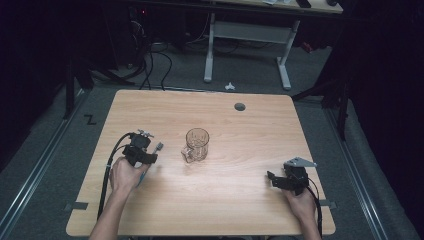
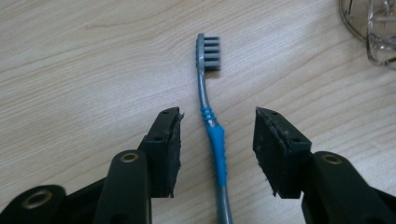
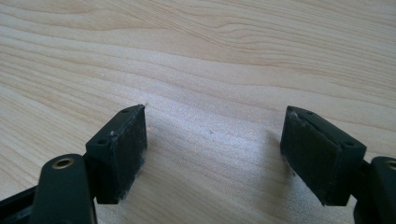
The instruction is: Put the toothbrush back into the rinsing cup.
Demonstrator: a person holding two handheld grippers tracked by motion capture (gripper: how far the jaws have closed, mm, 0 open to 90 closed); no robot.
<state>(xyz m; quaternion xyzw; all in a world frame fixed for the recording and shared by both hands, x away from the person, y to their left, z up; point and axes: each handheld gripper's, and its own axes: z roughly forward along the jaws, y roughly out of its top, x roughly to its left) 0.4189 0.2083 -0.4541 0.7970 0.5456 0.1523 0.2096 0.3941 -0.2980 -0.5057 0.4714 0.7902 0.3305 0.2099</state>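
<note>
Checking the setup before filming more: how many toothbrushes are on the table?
1. The toothbrush lies flat on the table, left of the glass mug, between the open jaws of the left tool; the pads stand clear of its handle. None seems hidden.

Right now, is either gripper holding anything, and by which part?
Nothing is held. The left gripper is open astride the toothbrush handle, pads apart from it; the right gripper is open.

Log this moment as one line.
left gripper: open, astride toothbrush, no contact | right gripper: open, nothing between | mug: upright on table
</note>
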